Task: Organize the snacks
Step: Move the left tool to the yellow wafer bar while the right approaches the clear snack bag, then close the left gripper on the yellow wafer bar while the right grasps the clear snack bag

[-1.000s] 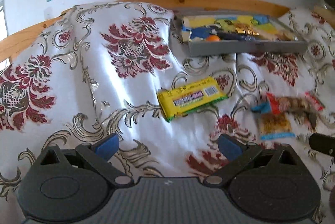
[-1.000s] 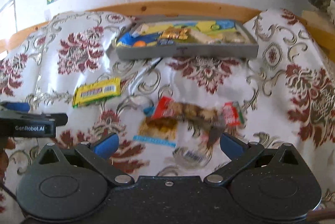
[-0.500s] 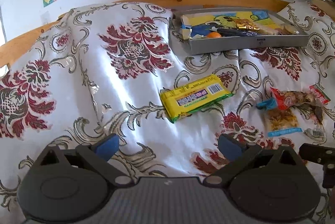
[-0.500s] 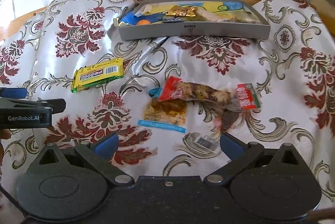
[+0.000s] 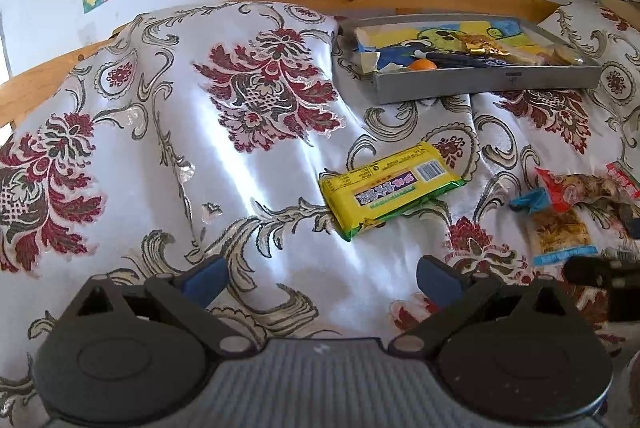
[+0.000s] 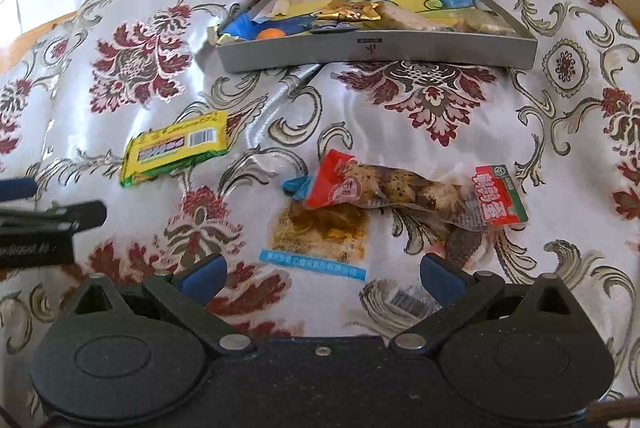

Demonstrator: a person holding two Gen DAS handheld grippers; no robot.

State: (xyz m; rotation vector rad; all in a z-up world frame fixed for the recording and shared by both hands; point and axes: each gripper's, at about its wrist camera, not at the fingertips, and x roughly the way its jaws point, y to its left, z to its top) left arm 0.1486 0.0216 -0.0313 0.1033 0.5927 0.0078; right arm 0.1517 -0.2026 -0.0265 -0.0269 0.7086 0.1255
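**Snacks loose on slick cloth, both grippers empty**

Snacks lie scattered on a shiny patterned cloth (image 6: pixel 420 131), and a grey tray (image 6: pixel 376 51) at the far edge already holds several wrappers and a small orange ball (image 6: pixel 271 34). Three packets are outside it. A yellow bar (image 5: pixel 390 187) lies alone ahead of the left gripper (image 5: pixel 320 276). A red-ended pouch (image 6: pixel 412 189) lies ahead of the right gripper (image 6: pixel 322 276), overlapping a flat clear sachet (image 6: pixel 320 232) with a blue strip. Both grippers hover above the cloth with jaws spread wide and nothing between them.

Risks, as I judge them:

- **Double pick.** The pouch rests partly on the sachet. A low pinch by the right gripper could catch both, or drag the sachet along and drop it short of the tray.
- **Cloth pinched.** The fabric is wrinkled and loose. Fingers closing flat on the thin sachet may grab cloth too, which would tug the tray and the other packets.
- **Slipping.** Glossy wrappers on glossy fabric can skate away from a closing finger, the bar especially.
- **Collision.** The left gripper shows at the edge of the right wrist view, near the bar, so the two tools are close and could knock each other if both reach inward.
- **Crowded tray.** Its contents already sit near the rim, so a careless drop could slide off.
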